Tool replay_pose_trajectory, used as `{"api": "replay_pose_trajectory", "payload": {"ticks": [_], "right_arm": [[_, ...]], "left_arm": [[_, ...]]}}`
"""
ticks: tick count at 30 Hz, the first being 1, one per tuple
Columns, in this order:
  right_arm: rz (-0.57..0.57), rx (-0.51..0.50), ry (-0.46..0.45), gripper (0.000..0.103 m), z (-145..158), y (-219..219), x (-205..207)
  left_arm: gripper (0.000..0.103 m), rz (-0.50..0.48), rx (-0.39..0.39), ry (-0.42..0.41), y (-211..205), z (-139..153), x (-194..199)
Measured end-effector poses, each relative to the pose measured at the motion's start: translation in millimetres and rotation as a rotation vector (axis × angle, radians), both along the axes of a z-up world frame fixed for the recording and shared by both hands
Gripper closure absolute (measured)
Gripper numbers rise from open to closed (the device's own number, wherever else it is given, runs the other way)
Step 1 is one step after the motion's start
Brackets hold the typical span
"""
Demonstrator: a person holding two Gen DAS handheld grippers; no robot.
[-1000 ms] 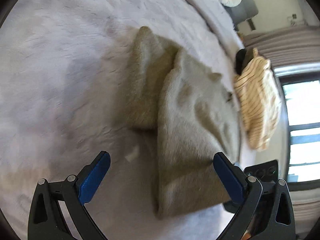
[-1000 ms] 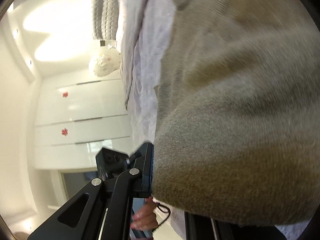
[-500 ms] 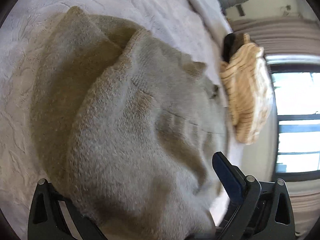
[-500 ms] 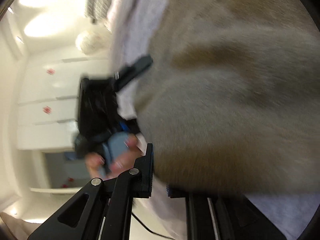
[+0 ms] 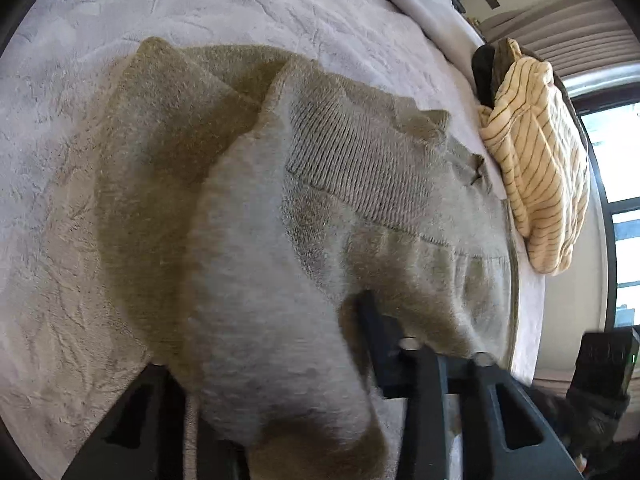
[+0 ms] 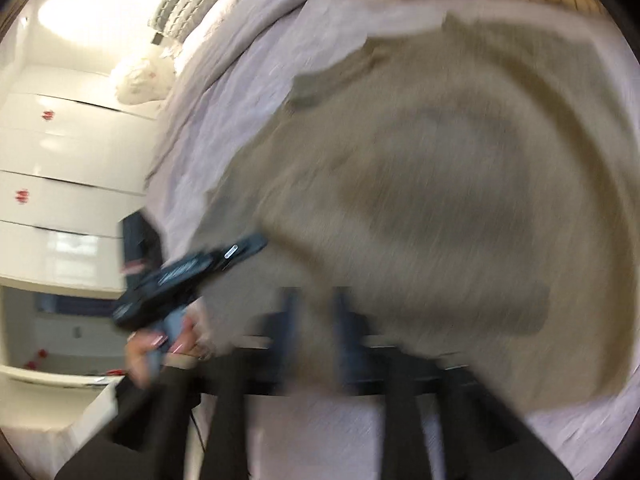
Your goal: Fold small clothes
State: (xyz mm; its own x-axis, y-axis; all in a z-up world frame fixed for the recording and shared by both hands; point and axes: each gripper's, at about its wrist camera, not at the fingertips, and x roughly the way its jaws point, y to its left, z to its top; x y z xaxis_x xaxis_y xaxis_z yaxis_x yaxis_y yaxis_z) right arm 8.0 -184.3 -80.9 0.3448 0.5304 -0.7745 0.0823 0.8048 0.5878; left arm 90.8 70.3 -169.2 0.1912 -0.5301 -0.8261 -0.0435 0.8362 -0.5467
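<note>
Sweater: the olive knit sweater [image 5: 248,220] lies on the bed [image 5: 240,12], partly folded, one layer doubled over another; its near edge is bunched up at the camera.
Left hand-held gripper [image 5: 280,364]: a second ago its jaws stood wide above the cloth; now they are closing with a fold of the near edge between them, the right finger pressed into the knit.
Right hand-held gripper [image 6: 314,320]: jaws together and, in a blurred frame, apparently pinching the sweater's edge; a second ago the cloth filled its view, now it is lifted.
Meaning: both near corners seem taken, so the next fold looks ready.
Nearby: striped top [image 5: 540,168] beside the sweater.
</note>
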Motion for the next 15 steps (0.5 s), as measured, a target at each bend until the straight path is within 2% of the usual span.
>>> {"api": "replay_pose_trajectory", "payload": {"ticks": [1,3,5,6,8,11,15], "right_arm": [[-0.007,-0.046,-0.014,0.097,-1.3,0.2,9.1],[0.011,-0.110,-0.014,0.097,-13.6,-1.3,19.4],[0.040,-0.157,0.036,0.097,-32.5,3.3,30.3],[0.055,-0.148,0.074,0.097,-48.2,5.3,32.8],[0.050,-0.140,0.064,0.099,-54.9,2.3,31.5],[0.060,-0.119,0.053,0.099,-51.3,-3.5,28.4],[0.053,0.000,0.059,0.099,-45.4,-32.1,22.9]], "left_arm": [[0.074,0.002,0.005,-0.006,0.0,1.6,0.1],[0.077,0.003,0.027,-0.031,-1.9,7.7,0.0],[0.078,-0.007,0.062,-0.062,-7.0,16.9,-1.7],[0.078,-0.023,0.080,-0.094,-13.1,27.1,-3.4],[0.078,-0.063,0.089,-0.156,-26.0,48.4,-6.1],[0.078,-0.125,0.086,-0.235,-50.1,76.8,-6.3],[0.078,-0.196,0.064,-0.321,-96.0,112.4,-0.8]]}}
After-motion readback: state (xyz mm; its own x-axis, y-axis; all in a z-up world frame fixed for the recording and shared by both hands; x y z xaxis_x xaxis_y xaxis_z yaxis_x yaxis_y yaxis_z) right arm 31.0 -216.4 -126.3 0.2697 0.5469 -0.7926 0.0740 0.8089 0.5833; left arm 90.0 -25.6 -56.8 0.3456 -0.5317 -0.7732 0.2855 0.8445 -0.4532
